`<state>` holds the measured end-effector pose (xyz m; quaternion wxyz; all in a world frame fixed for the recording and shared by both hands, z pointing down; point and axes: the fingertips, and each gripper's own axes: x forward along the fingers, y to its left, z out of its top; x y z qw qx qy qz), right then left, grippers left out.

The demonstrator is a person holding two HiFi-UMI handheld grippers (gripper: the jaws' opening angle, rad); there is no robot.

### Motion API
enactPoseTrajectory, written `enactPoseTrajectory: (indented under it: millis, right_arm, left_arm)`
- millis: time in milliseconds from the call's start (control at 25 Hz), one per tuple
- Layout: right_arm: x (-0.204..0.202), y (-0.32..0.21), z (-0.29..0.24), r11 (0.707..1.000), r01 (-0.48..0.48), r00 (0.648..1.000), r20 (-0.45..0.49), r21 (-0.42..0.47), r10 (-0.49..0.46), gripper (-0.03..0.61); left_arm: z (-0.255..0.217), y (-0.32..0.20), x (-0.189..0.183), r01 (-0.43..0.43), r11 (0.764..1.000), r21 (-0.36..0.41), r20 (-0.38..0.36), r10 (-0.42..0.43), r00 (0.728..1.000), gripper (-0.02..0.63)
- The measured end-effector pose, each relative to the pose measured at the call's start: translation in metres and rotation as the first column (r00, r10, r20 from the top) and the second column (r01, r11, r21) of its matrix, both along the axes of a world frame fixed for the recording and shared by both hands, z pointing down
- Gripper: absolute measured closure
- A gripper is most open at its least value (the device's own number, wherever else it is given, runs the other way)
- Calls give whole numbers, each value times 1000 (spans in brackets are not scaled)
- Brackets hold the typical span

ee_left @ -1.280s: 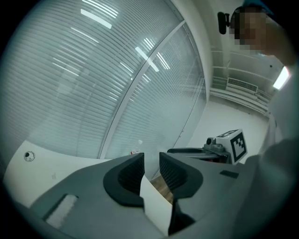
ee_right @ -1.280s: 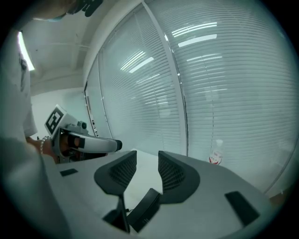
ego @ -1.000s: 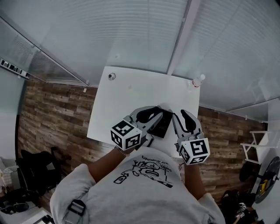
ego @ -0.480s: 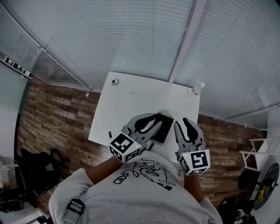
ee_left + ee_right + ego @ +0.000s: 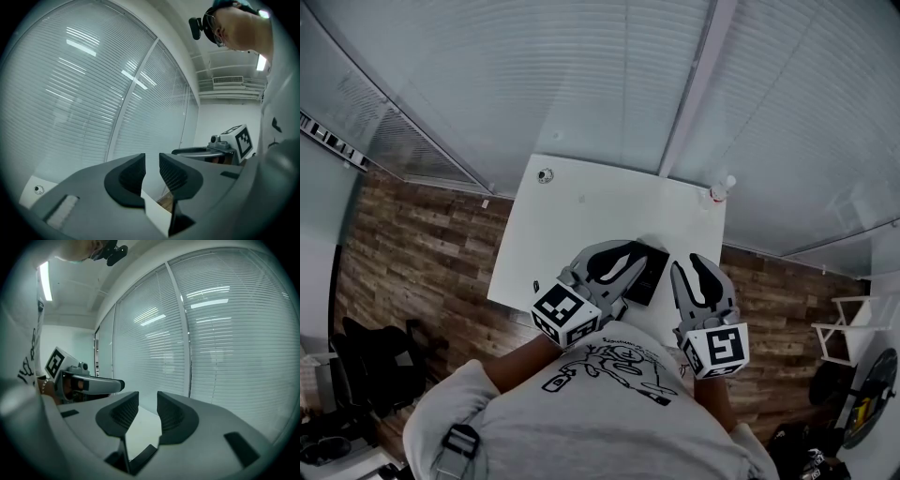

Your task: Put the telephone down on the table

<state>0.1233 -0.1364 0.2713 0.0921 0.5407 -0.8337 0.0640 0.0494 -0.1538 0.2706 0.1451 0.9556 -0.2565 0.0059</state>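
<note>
Telephone (image 5: pixel 645 275): a dark, flat slab lying between the two pairs of jaws, just right of the left pair and just left of the right pair, at the near edge of the white table (image 5: pixel 581 211). It appears to rest flat on the tabletop, though the head view alone cannot confirm contact. Left gripper (image 5: pixel 151 164): the jaws stand narrowly apart with nothing between them. Through the slot show only the window blinds (image 5: pixel 581 84) and a pale wedge that is probably the table's edge; the telephone does not appear in this gripper's own view. Right gripper (image 5: pixel 147 404): the jaws are likewise slightly parted and empty, with bare tabletop beyond them. Since neither pair grips the handset, the placing is judged essentially complete. The grippers probably flank the telephone only because they are close to where it was set. Behind the jaws sit the left marker cube (image 5: pixel 565 312) and the right marker cube (image 5: pixel 716 348), whose black-and-white square patterns are codes, not text. Further back, the person's pale T-shirt (image 5: pixel 609 394) carries a dark printed drawing with a line of lettering too small to read. Well ahead of the jaws, at the table's far corners, stand a small round object (image 5: pixel 545 175) to the left and a small bottle (image 5: pixel 721 189) to the right, both well apart from the telephone. No label is legible on either, and no brand or writing can be made out on the telephone.
</note>
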Motion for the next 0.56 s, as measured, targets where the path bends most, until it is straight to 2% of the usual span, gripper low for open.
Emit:
enactPoseTrajectory:
  millis: [560]
  right_arm:
    - [5, 2, 1, 1000, -5, 1000, 5, -11, 5, 463]
  left_arm:
    - [2, 4, 1, 0, 1000, -26, -4, 0, 1000, 525]
